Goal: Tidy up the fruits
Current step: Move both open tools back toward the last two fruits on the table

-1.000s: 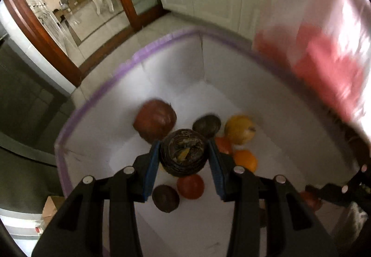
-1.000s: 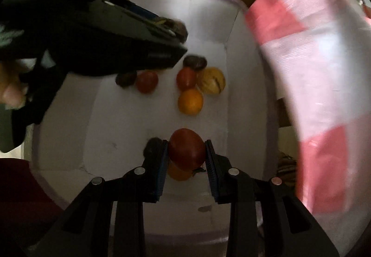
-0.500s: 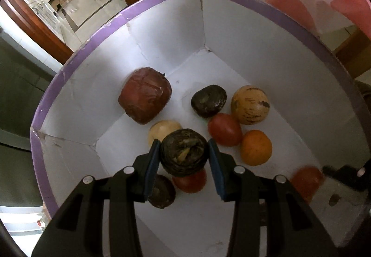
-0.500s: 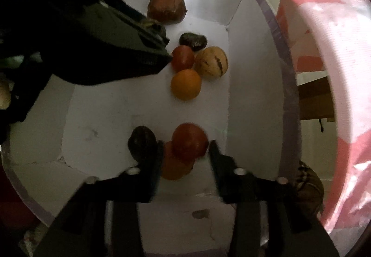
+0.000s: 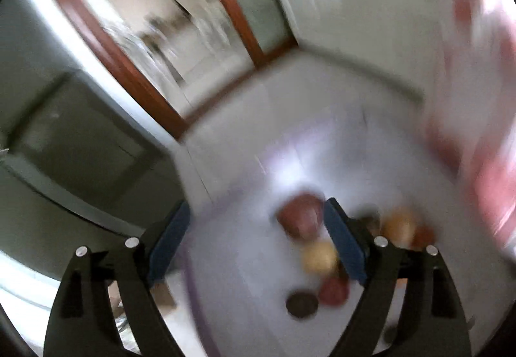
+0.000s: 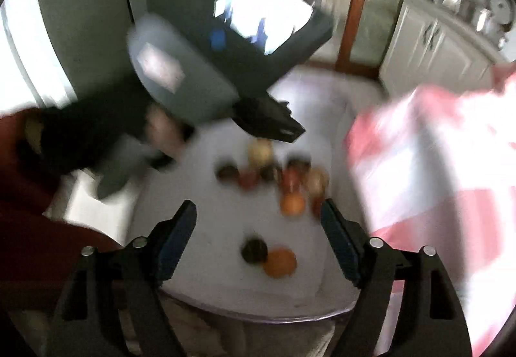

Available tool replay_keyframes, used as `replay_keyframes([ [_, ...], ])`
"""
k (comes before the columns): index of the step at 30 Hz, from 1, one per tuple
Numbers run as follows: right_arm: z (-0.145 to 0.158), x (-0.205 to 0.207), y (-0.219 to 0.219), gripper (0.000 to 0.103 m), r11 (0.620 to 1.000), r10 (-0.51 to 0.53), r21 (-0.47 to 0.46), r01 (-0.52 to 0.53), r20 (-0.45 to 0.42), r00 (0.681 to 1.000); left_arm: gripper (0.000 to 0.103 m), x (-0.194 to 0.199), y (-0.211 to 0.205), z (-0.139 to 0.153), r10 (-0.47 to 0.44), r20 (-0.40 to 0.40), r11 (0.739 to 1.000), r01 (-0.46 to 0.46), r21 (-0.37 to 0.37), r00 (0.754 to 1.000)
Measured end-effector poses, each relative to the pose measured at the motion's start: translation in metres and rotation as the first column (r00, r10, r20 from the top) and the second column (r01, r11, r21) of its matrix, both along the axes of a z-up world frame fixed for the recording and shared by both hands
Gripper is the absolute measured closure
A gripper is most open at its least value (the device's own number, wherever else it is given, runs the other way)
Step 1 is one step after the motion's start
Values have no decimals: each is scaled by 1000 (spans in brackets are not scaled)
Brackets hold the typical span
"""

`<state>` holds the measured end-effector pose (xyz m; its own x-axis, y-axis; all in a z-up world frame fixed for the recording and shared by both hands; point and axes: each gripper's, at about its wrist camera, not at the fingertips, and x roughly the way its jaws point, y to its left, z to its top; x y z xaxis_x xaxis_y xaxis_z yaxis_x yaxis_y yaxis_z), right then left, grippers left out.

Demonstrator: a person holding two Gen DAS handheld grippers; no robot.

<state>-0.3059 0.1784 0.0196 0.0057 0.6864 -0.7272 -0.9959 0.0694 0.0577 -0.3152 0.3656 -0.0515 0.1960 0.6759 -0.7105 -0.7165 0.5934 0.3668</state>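
Observation:
Both views are motion-blurred. A white box with a purple rim (image 5: 193, 286) holds several fruits: a large brown-red one (image 5: 300, 221), a pale yellow one (image 5: 317, 258), a red one (image 5: 333, 291) and a dark one (image 5: 301, 305). My left gripper (image 5: 258, 241) is open and empty above the box's left edge. My right gripper (image 6: 258, 237) is open and empty above the box (image 6: 342, 105); an orange (image 6: 280, 262) and a dark fruit (image 6: 254, 250) lie below it. The left gripper's body (image 6: 225, 73) hangs over the fruit cluster (image 6: 283, 176).
A pink-and-white checked cloth (image 6: 435, 179) hangs close on the right, also in the left wrist view (image 5: 483, 163). White cabinets (image 6: 429, 47) and a wood-framed glass door (image 5: 225, 12) stand behind. A dark panel (image 5: 74, 137) is at left.
Both grippers have opened and let go of their fruits, the dark fruit and the red one, into the box. Both have lifted up and back away from the box.

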Motion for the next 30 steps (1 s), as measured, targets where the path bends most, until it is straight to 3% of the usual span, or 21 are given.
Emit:
replay_keyframes([
  [2, 37, 16, -27, 17, 990, -57, 132, 57, 0, 998, 8, 0, -14, 44, -36, 155, 999, 30, 41, 987],
  [3, 57, 28, -47, 16, 972, -113, 209, 108, 8, 994, 4, 1, -25, 66, -76, 239, 997, 65, 53, 968],
  [4, 71, 40, -67, 16, 951, -171, 262, 161, 16, 985, 2, 4, -37, 84, -119, 310, 992, 104, 64, 943],
  [5, 82, 55, -88, 16, 924, -246, 307, 226, 27, 969, 2, 10, -55, 105, -181, 390, 984, 164, 75, 903],
  [7, 94, 81, -128, 16, 864, -395, 355, 356, 42, 918, 2, 25, -84, 126, -277, 464, 959, 275, 73, 841],
  [8, 97, 99, -150, 16, 824, -480, 364, 435, 38, 876, 2, 42, -106, 135, -347, 489, 927, 371, 51, 800],
  [9, 98, 113, -166, 16, 790, -538, 365, 492, 29, 842, 2, 58, -121, 137, -392, 492, 900, 435, 28, 778],
  [11, 92, 144, -207, 16, 690, -673, 356, 630, -4, 740, 2, 93, -155, 141, -470, 494, 831, 556, -32, 731],
  [13, 87, 176, -252, 16, 579, -779, 331, 745, -46, 626, 2, 139, -194, 138, -525, 517, 744, 659, -107, 676],
  [15, 79, 208, -290, 16, 475, -854, 288, 831, -77, 515, 2, 190, -232, 133, -546, 527, 705, 697, -131, 651],
  [17, 67, 241, -324, 16, 374, -911, 247, 894, -84, 404, 2, 231, -258, 127, -557, 517, 695, 706, -137, 650],
  [20, 51, 283, -356, 16, 289, -946, 183, 940, -96, 310, 2, 305, -300, 112, -579, 490, 676, 720, -158, 652],
  [23, 35, 316, -383, 16, 239, -951, 147, 960, -166, 262, 2, 378, -335, 94, -581, 459, 680, 711, -182, 673],
  [27, 17, 333, -413, 16, 172, -947, 145, 974, -248, 204, 2, 430, -339, 82, -510, 480, 698, 670, -253, 713],
  [30, 14, 340, -423, 16, 165, -936, 115, 980, -295, 192, 2, 459, -333, 72, -464, 488, 702, 643, -307, 739],
])
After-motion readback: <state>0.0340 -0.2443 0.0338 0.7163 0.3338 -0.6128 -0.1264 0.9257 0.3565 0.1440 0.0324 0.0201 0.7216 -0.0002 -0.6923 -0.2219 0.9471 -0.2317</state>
